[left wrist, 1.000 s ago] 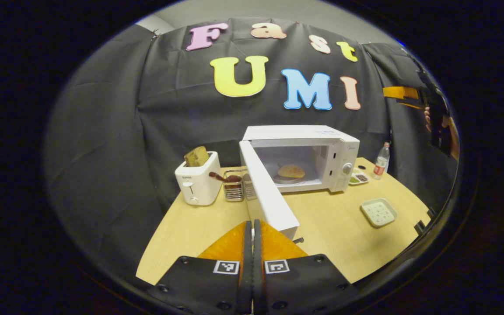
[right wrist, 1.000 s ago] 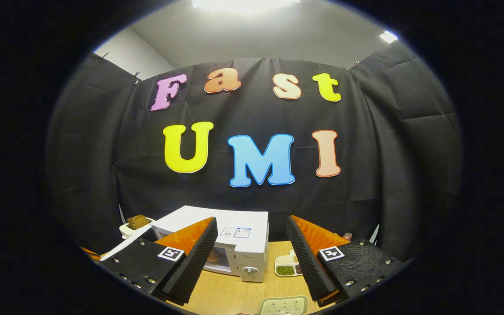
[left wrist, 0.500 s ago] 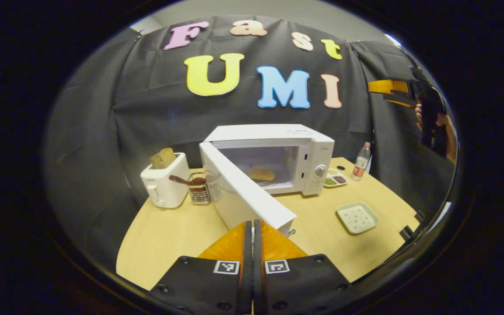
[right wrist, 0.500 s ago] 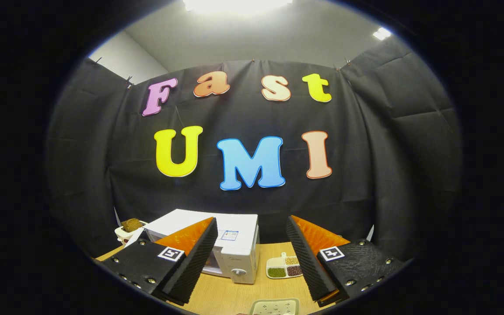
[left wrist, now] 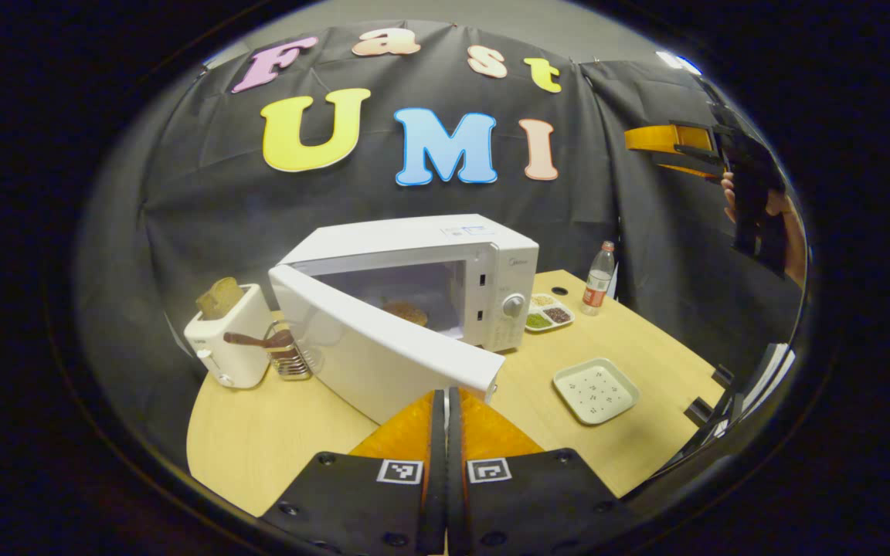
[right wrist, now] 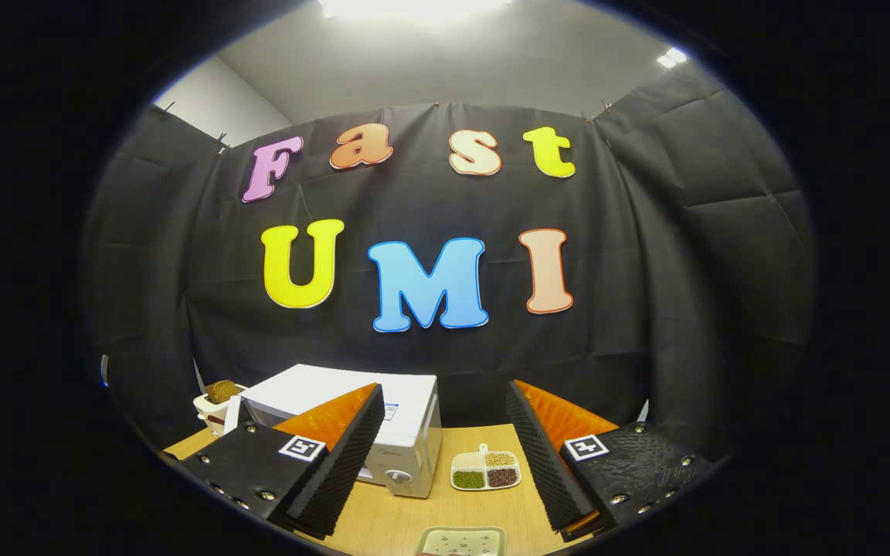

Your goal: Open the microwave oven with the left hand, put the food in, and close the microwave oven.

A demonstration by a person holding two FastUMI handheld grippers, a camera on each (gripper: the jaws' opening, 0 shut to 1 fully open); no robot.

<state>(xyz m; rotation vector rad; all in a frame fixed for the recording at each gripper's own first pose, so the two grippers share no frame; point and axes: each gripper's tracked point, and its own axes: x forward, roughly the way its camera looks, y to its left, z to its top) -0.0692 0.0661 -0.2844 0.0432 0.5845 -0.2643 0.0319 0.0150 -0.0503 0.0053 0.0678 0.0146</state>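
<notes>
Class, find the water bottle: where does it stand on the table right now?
In the left gripper view the bottle stands upright at the table's far right edge, just right of the divided snack dish beside the microwave.

Bright ceiling lights (right wrist: 414, 6) glare overhead; sharp focus, strong fisheye bending at edges.
</notes>
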